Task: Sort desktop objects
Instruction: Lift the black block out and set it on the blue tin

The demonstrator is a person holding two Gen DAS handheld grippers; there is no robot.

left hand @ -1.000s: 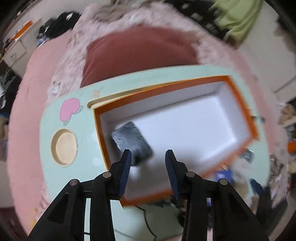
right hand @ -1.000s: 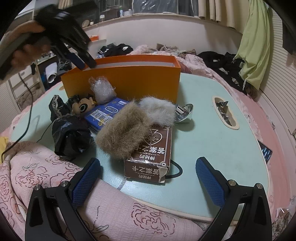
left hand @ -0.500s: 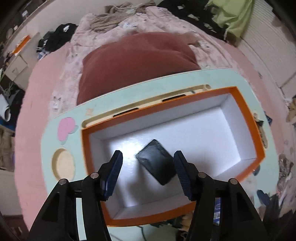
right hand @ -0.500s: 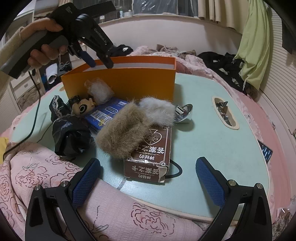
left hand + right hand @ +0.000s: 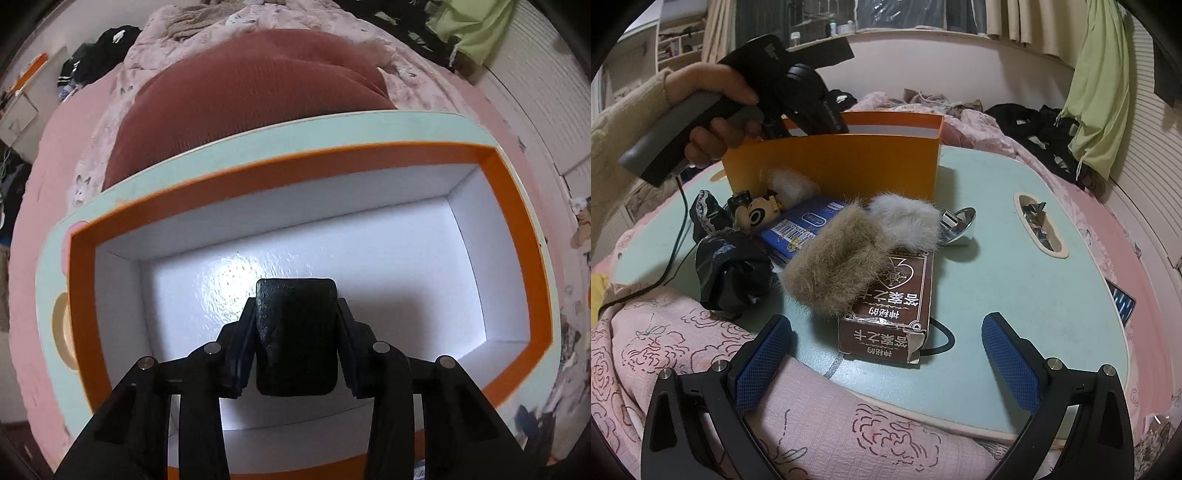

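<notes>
Black pouch point(image 5: 297, 332) sits between the left gripper point(image 5: 295, 347) fingers inside the orange box point(image 5: 517, 229), long axis along them; whether they clamp it I cannot tell. Right gripper point(image 5: 886, 354) stands spread and empty, brown carton point(image 5: 894, 306) lying directly ahead, nearest.

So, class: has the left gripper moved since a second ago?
Yes. The left gripper has dropped into the orange box, around the black pouch.

Dim, fisheye-warped, glare on box floor point(image 5: 236, 273)
</notes>
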